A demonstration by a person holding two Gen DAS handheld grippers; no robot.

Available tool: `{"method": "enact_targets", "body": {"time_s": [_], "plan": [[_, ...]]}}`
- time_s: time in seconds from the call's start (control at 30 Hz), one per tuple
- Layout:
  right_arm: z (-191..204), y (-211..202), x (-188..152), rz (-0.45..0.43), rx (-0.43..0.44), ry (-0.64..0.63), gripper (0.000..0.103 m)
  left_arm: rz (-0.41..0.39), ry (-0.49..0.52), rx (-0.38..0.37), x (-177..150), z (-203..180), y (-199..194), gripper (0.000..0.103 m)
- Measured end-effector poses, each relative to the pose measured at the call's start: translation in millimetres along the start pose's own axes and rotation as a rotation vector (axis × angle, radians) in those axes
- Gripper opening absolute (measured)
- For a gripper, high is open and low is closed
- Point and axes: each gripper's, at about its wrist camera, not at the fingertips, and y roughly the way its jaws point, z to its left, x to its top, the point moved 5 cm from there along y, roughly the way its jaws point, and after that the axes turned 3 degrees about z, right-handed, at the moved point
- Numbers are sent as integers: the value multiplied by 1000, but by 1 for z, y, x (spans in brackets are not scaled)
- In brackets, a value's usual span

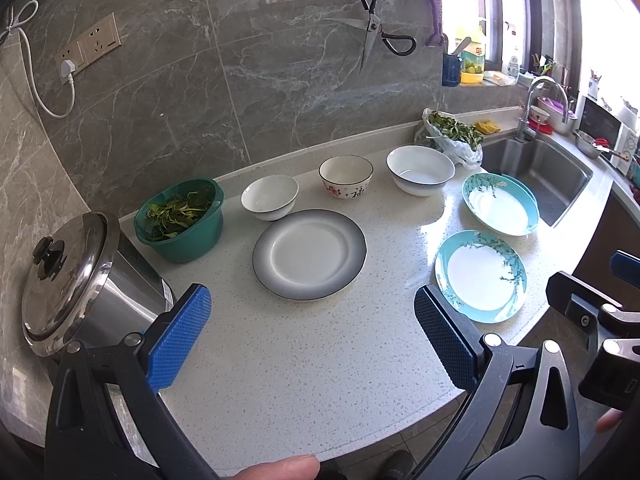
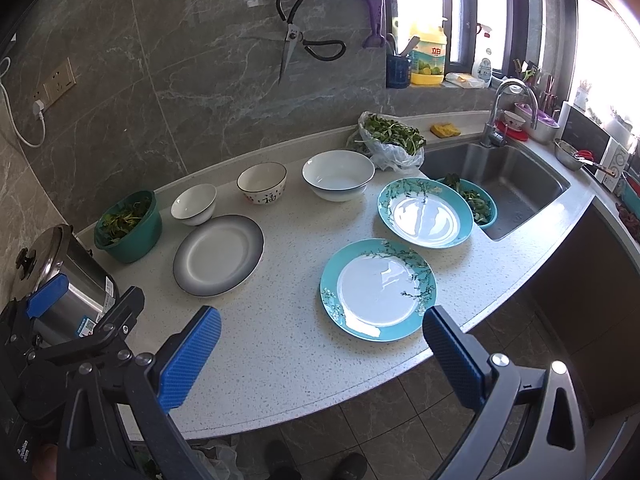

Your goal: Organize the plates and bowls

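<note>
Though rimmed teal, white-centred plate [image 2: 378, 290].

Home kitchen: steel sink [image 2: 496, 184], faucet [image 2: 514, 96], speckled countertop [image 2: 280, 344], hanging scissors [image 2: 294, 40].

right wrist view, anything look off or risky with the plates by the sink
Yes: the far teal plate sits at the sink edge, its rim over a small teal bowl of greens. Nothing looks broken or spilled.

Black-framed jaws, blue textured pads [image 2: 188, 360]
</note>
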Motion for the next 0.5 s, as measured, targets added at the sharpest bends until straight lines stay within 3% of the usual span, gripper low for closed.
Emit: {"method": "enact_targets", "body": {"time_s": [0.5], "plan": [[-11, 11, 7, 19, 39, -33, 103, 33, -31, 39, 0, -12, 13, 103]]}}
